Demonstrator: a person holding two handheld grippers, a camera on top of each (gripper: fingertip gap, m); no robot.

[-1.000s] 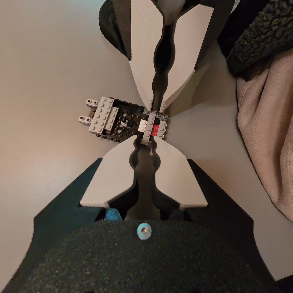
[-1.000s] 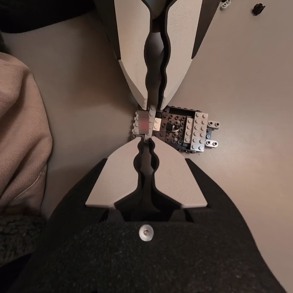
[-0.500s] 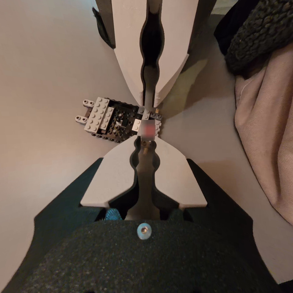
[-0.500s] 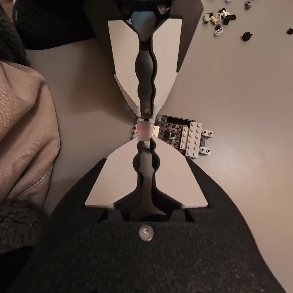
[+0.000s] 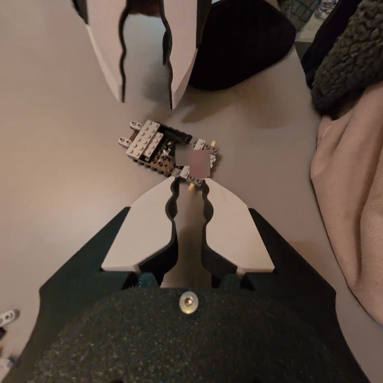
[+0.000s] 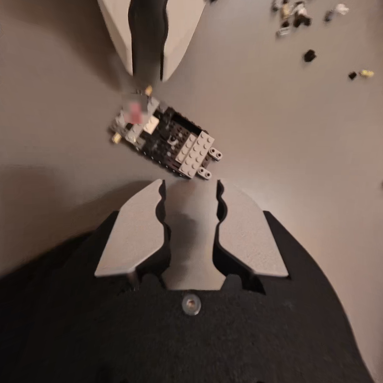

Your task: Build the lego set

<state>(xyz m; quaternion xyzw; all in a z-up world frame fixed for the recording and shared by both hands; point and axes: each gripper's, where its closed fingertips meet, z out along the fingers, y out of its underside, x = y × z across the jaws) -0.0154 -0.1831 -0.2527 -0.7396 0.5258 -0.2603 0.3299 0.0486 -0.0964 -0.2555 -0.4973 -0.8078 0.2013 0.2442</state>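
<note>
The partly built lego model (image 5: 157, 149) lies on the beige table, a black base with light grey plates on top and a tan pin sticking out at each side of one end. It also shows in the right wrist view (image 6: 186, 151), turned at an angle. My left gripper (image 5: 189, 181) is open, its tips on either side of the model's near end and tan pin (image 5: 191, 187). My right gripper (image 6: 191, 182) is wide open and empty, a short way back from the model's grey end. Each gripper shows across from the other: right (image 5: 146, 102), left (image 6: 148, 77).
Several small loose lego pieces (image 6: 294, 14) lie at the far right of the table, with a black piece (image 6: 309, 56) nearer. Loose pieces lie at the left edge (image 5: 8, 315). A person's beige garment (image 5: 352, 196) and dark knit sleeve (image 5: 352, 51) are at the right. Spacing between my two grippers at the tips: around 11 cm.
Both grippers have let go of the model's cross plate, opened and drawn back. The right one has drawn back farther and opened wider. The model now lies turned on the table.
</note>
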